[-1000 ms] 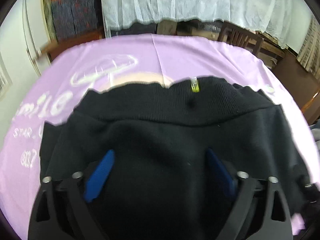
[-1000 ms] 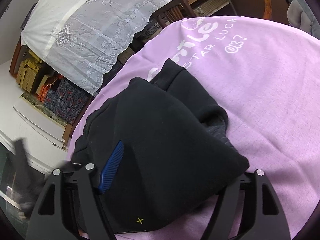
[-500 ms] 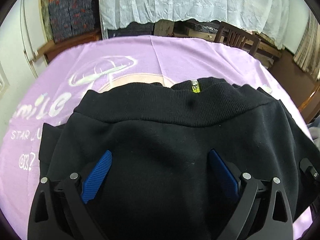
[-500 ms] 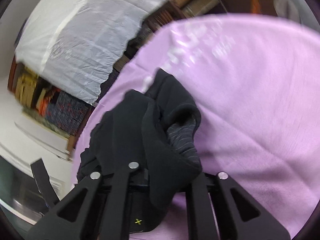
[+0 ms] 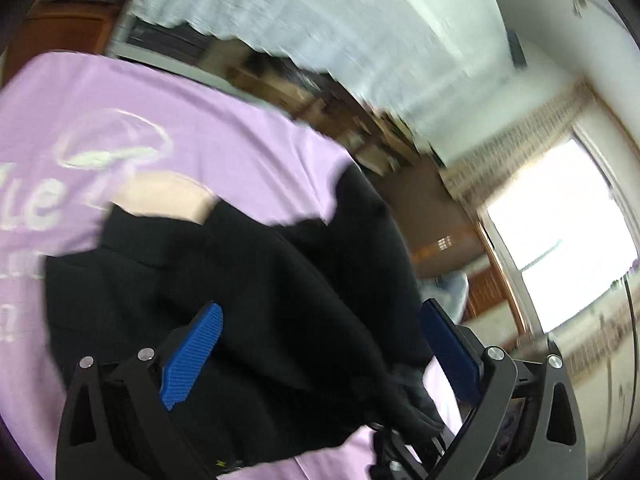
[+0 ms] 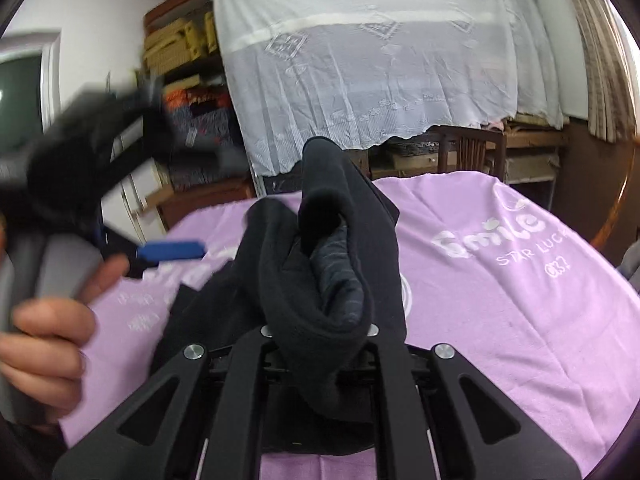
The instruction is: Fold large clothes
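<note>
The bench [image 6: 520,320] is covered by a lilac cloth [image 5: 200,128] printed with white lettering, giving a flat, wide surface for folding. On it lies the black garment [image 5: 224,280], partly bunched. One thick edge of it, with a grey striped lining showing inside, rises from the cloth into the right tool [image 6: 320,344]. That tool is clenched on this edge, fingers drawn close together around the fabric, probably to carry it up and over the rest for the next fold.

The left tool [image 5: 320,340] is released. Its blue pads [image 5: 192,352] stand wide apart above the garment with nothing pinched between them. From the right wrist view it appears off to the side, held in a bare hand [image 6: 44,336], clear of the lifted edge.

The left wrist view is blurred and tilted, so the far room is hard to read. What kind of garment this is, and how many folds are made, cannot be told; the right tool hides the grip point itself.
</note>
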